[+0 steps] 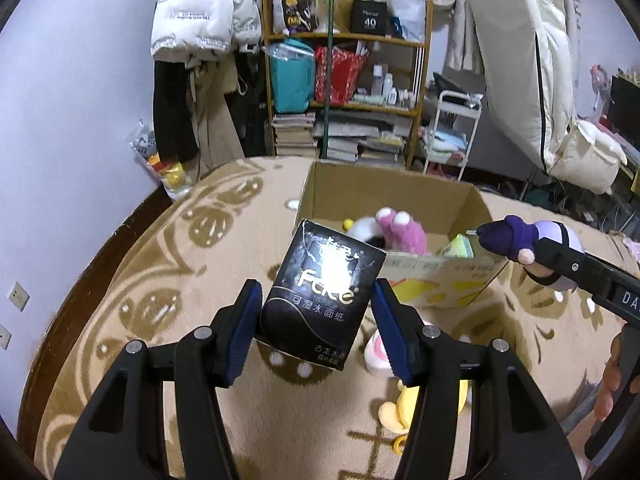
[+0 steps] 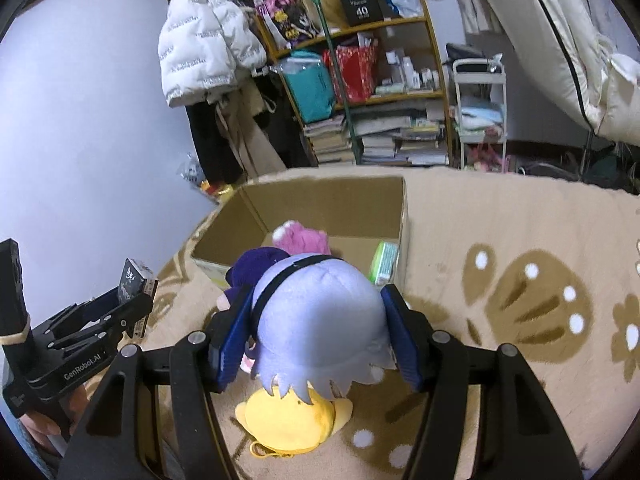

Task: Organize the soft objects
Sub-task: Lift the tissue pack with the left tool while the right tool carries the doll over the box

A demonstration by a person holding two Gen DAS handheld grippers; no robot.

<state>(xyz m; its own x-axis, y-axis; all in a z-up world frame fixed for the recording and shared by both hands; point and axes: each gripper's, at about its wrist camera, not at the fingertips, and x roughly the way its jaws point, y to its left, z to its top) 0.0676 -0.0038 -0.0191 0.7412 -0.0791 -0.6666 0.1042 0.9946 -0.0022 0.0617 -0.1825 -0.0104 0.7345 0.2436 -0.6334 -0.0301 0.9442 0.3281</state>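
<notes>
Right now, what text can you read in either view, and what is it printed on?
"Fake" and "可湿水面纸": black tissue pack in the left claw.
"40": black box on the shelf.
"GenRobot.AI": left claw body, right wrist view.
"DA": right claw body, cut off by the frame edge.
Jacket print, book spines, pack's smaller text: unreadable.

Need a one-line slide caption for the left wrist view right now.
Left gripper holds a black tissue pack near the cardboard box on the rug.
</notes>
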